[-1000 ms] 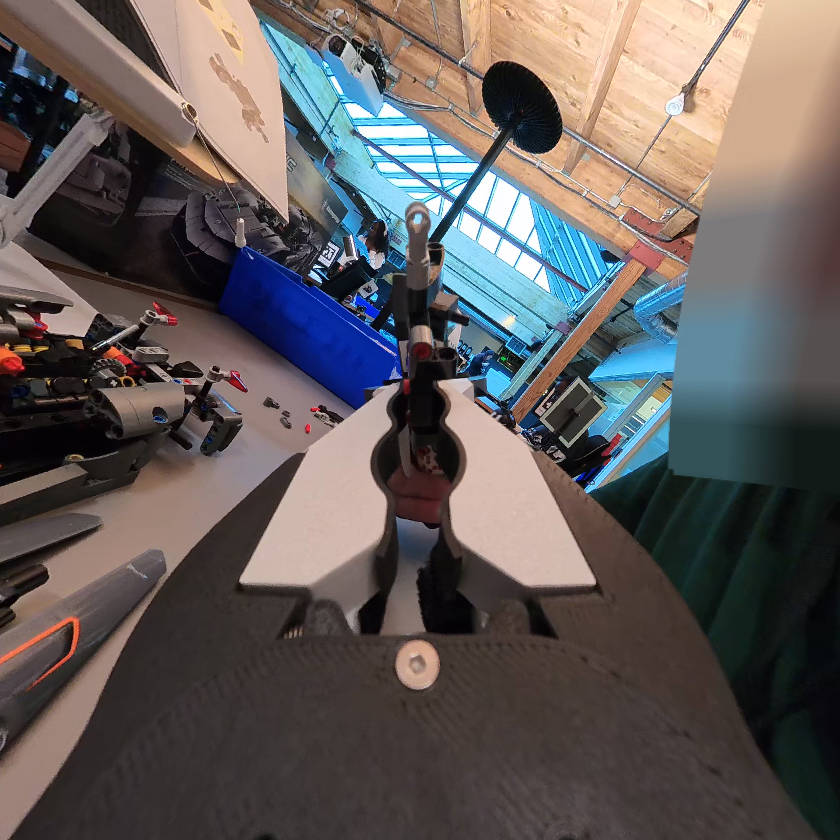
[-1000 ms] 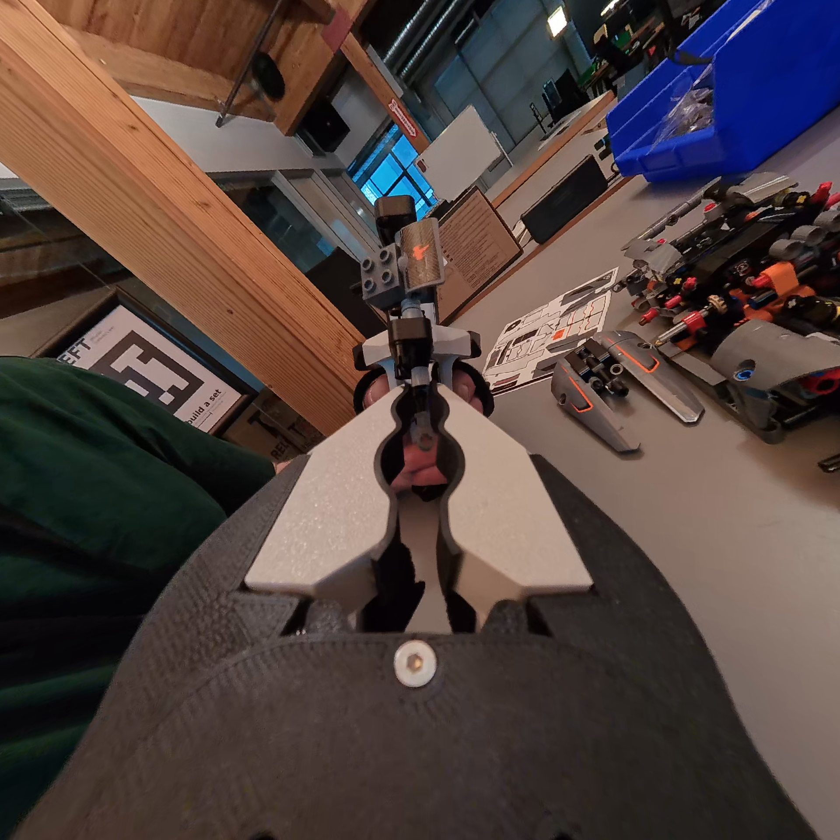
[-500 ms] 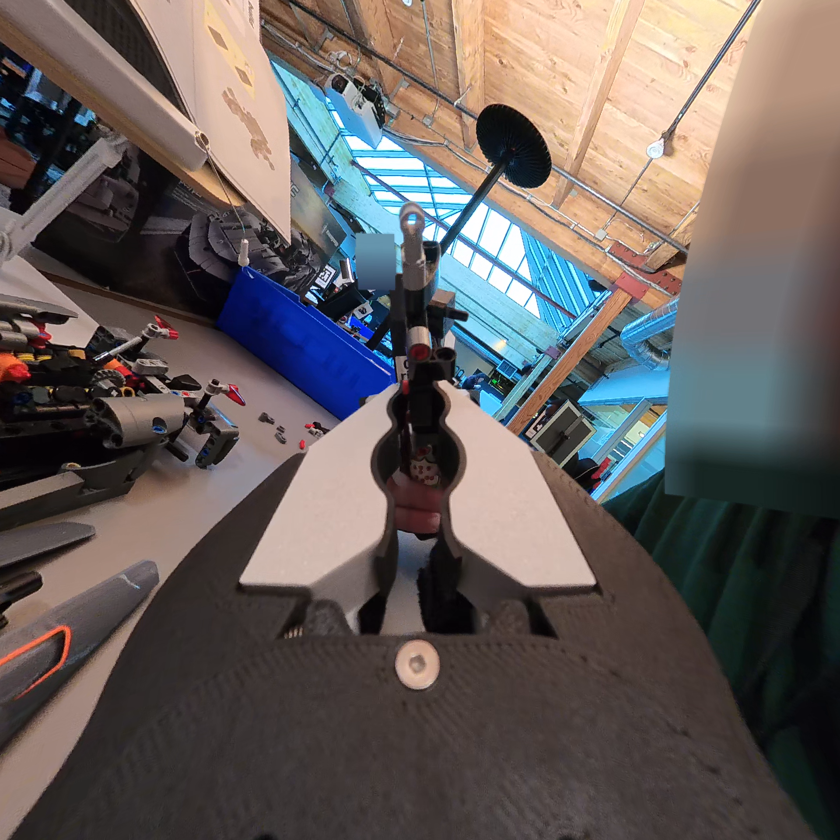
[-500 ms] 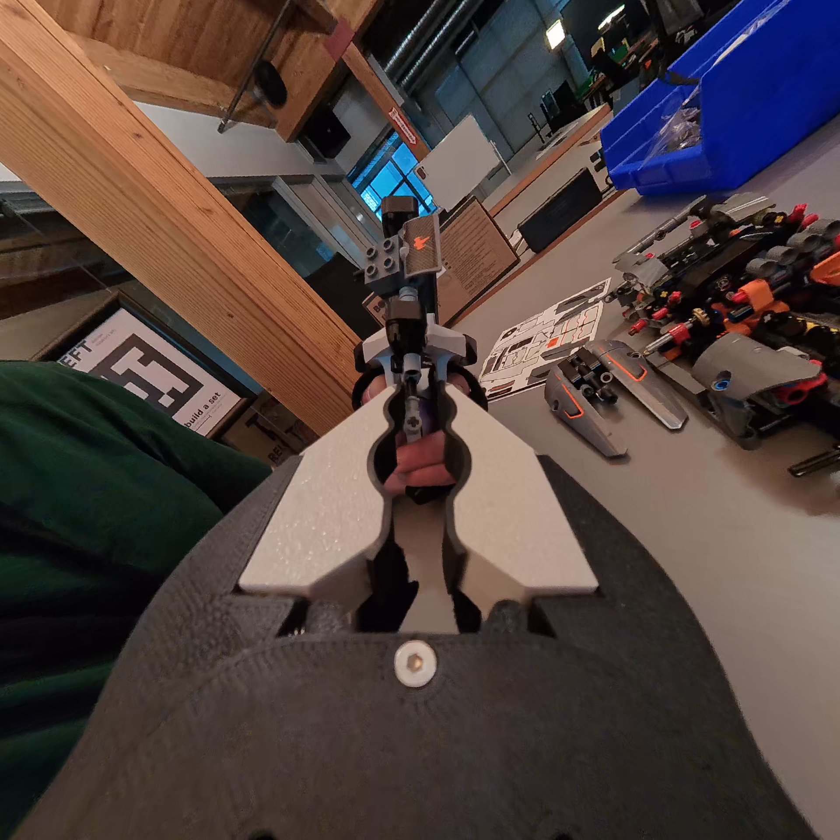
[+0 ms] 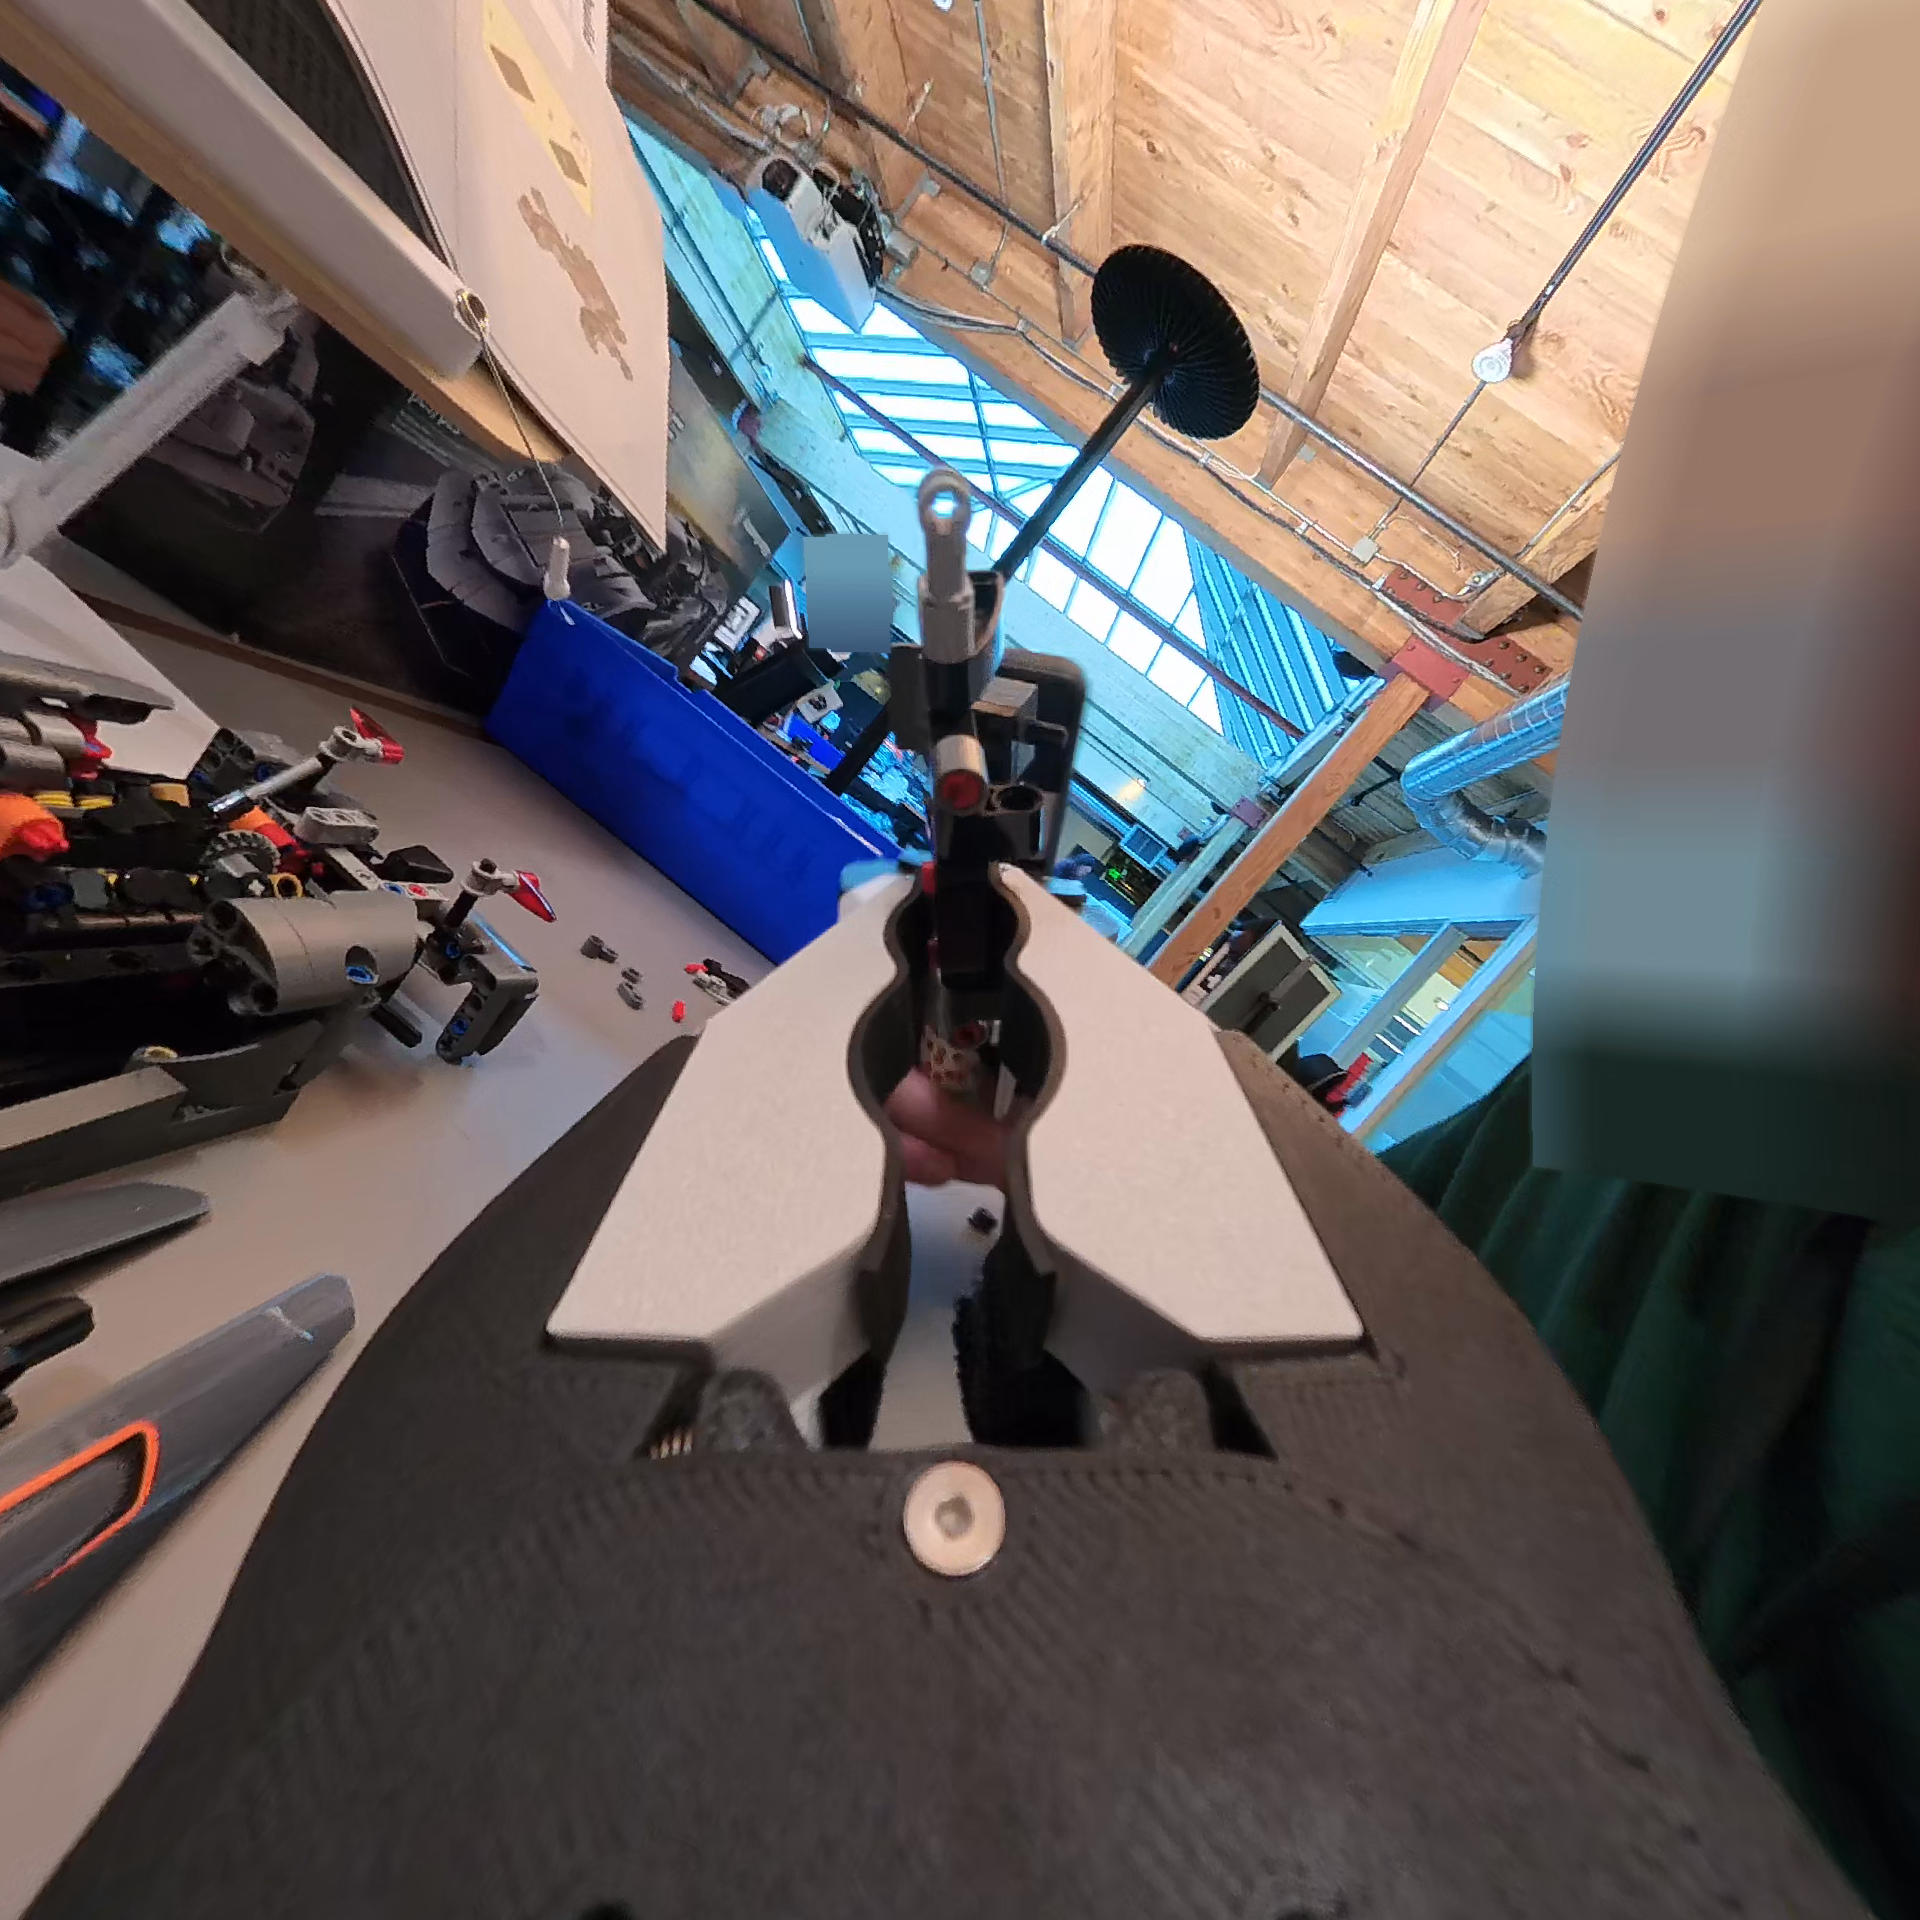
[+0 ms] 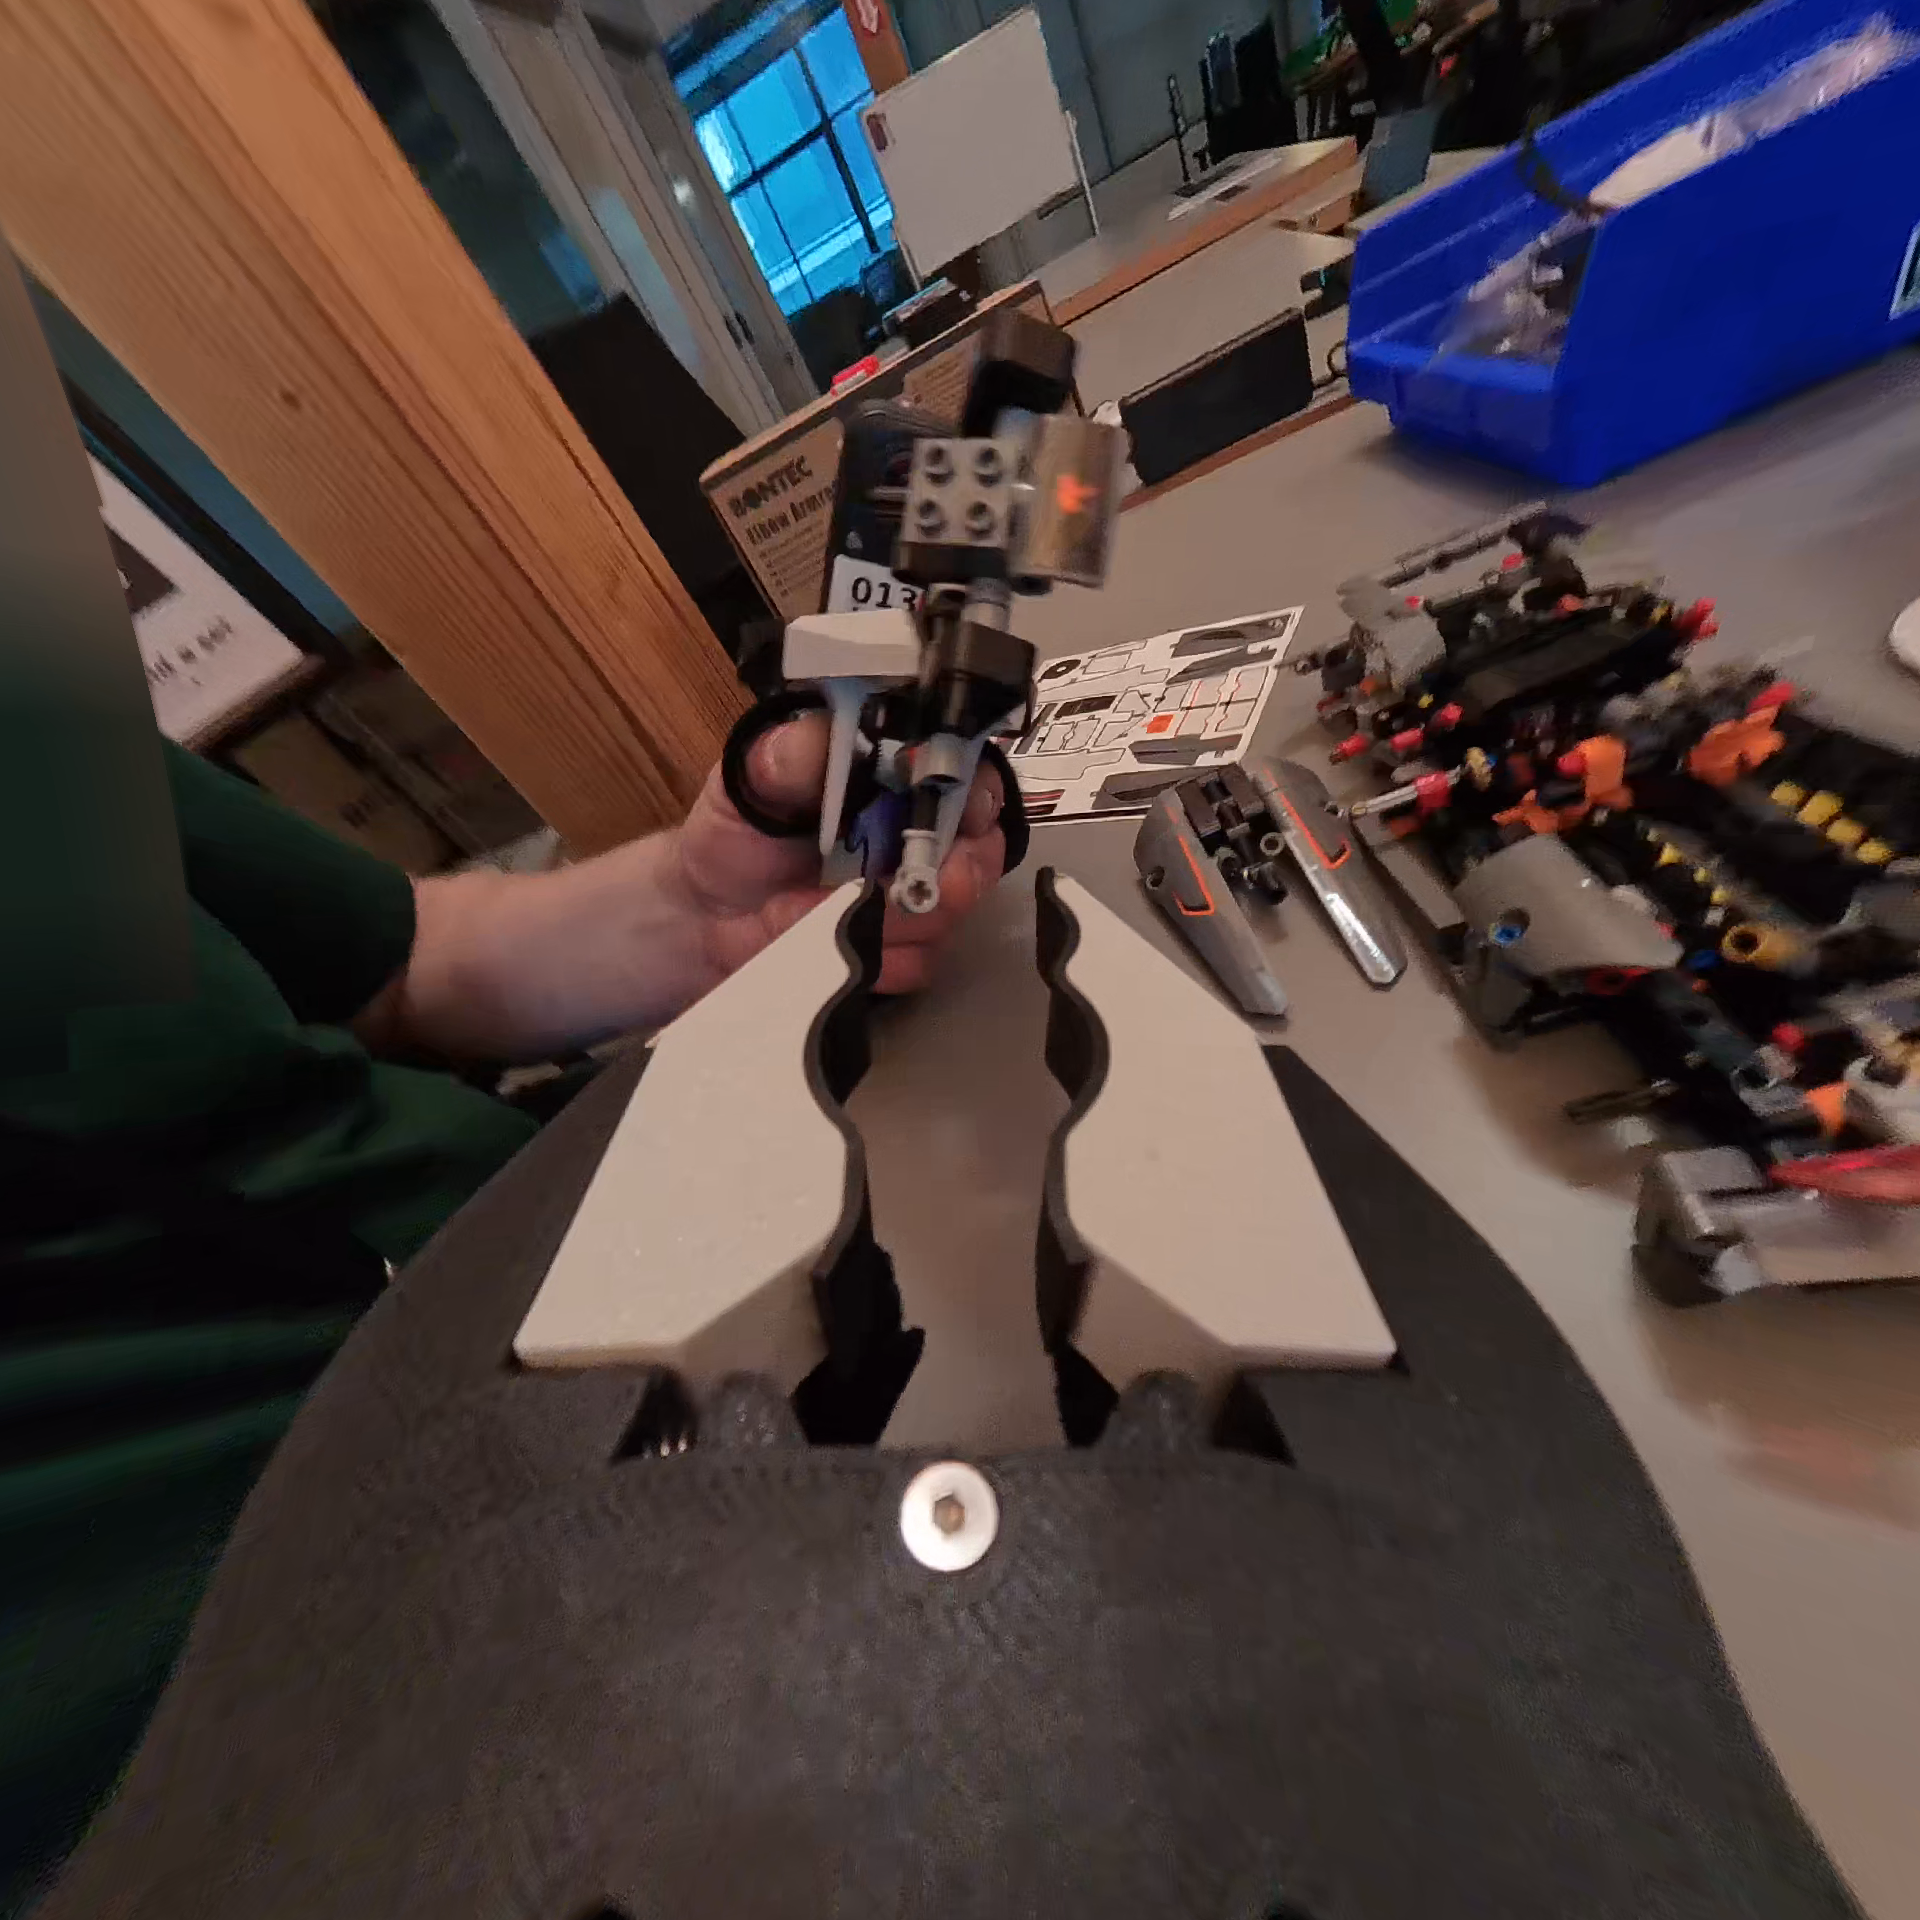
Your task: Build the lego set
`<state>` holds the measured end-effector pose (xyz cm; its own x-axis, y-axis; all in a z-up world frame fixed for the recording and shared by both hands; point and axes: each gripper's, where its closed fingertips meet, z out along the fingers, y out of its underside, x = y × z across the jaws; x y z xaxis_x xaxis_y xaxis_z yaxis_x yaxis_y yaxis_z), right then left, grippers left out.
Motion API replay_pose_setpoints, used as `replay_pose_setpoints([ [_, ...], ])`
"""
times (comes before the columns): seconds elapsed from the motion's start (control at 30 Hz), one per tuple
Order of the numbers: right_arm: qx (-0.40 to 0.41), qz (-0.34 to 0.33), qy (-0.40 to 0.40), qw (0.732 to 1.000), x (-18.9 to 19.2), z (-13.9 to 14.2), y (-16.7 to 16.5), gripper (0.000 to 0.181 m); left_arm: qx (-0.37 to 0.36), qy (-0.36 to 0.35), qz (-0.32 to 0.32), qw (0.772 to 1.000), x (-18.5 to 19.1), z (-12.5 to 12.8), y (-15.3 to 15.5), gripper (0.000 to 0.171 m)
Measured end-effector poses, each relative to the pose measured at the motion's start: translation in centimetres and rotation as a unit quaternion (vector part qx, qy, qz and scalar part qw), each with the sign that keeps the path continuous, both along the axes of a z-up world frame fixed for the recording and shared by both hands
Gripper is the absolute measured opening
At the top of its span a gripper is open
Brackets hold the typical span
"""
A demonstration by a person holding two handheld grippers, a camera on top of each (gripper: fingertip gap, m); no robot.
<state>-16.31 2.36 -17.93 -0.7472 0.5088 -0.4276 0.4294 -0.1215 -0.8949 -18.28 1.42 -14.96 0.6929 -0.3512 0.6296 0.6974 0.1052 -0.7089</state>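
My left gripper (image 5: 961,883) is shut on a small black and grey lego sub-assembly (image 5: 971,769) and holds it upright in the air. A grey rod with a ring end sticks up from it. In the right wrist view the same sub-assembly (image 6: 987,540) shows a grey studded block and a rounded stickered piece on top, held by the left gripper (image 6: 904,727) in a person's hand. My right gripper (image 6: 953,883) is open and empty, just below and in front of the sub-assembly, apart from it.
The large dark lego car model (image 6: 1610,779) lies on the grey table (image 6: 1403,1403) at the right, also seen in the left wrist view (image 5: 208,935). Grey panels with orange stripes (image 6: 1205,894), a sticker sheet (image 6: 1153,686), a blue bin (image 6: 1662,312) and loose small pieces (image 5: 644,966) lie around. There is about 4 cm between the tips of the two grippers. From either gripper's tips it is about 15 cm to the large dark lego car model (image 6: 1610,779).
My right gripper has opened, let go of the sub-assembly and drawn back and down from it. My left gripper still holds the sub-assembly in about the same place.
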Motion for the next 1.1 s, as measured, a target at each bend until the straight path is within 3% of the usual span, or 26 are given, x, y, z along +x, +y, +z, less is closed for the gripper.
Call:
replay_pose_setpoints([
  [0.1, 0.046, -0.007, 0.03, 0.998, 0.2, 0.3, 0.3, 0.021, -0.004, -0.012, -0.001, 1.0, -0.4, 0.0, -0.3, 0.007],
  [0.27, -0.007, 0.019, -0.013, 1.0, 0.5, 0.0, -1.0, 0.02, -0.002, -0.009, -0.003, 1.0, 0.1, -0.2, 0.1, 0.007],
  [0.4, -0.053, 0.021, -0.023, 0.998, 0.5, 0.6, -1.2, 0.005, 0.002, -0.005, -0.005, 1.0, 0.7, -0.3, 0.4, 0.007],
  [1.1, -0.043, 0.012, -0.027, 0.999, 0.6, 0.3, -1.4, 0.003, -0.001, 0.027, -0.006, 1.0, 1.4, -0.2, 0.6, 0.008],
])
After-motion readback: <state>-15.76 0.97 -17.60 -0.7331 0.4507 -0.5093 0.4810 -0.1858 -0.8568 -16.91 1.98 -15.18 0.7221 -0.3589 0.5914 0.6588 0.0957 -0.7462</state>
